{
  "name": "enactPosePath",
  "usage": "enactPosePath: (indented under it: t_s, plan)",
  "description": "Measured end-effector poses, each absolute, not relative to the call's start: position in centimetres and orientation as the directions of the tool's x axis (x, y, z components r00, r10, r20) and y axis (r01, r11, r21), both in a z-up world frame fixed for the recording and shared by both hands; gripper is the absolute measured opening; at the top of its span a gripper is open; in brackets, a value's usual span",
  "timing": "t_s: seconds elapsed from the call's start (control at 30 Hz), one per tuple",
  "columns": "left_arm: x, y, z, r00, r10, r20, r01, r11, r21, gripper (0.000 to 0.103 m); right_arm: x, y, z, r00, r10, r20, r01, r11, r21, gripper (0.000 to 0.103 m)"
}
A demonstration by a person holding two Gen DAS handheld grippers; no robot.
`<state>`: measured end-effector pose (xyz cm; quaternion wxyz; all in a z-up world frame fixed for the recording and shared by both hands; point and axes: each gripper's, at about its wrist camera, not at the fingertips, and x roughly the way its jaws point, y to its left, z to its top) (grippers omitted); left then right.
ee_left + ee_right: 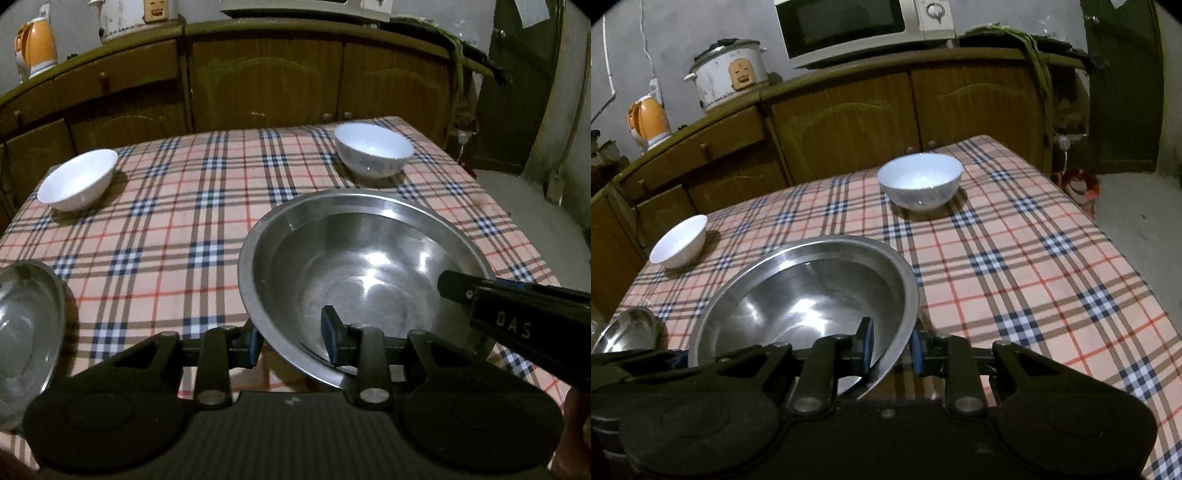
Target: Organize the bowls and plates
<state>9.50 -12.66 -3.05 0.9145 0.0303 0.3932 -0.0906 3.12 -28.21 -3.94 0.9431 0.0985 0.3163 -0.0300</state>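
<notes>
We clamp both tools, left tool (291,341) and right tool (890,347), on the round steel basin's (354,266) thin rim; checked cloth counter (1015,266) lies open rightward.

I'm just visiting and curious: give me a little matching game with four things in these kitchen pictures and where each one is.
Things
1. large steel bowl
2. small steel dish
3. microwave
4. orange kettle

Places
A. on the wooden counter, left of the rice cooker
B. at the table's near left edge, beside the big bowl
C. on the counter, right of the rice cooker
D. gripped by its rim in both the left tongs and the right tongs

Pairs: 1-D, 2-B, 3-C, 4-A
</notes>
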Motion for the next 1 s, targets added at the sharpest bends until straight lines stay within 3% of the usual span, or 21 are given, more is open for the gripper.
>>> enactPosePath:
  t_s: [1.0]
  plan:
    - [10.0, -13.7, -6.4, 0.608, -0.159, -0.778, 0.205, 0.978, -0.039, 0.035, 3.7, -29.6, -7.4, 0.75, -0.009, -0.661, 0.163, 0.972, 0.171, 0.027]
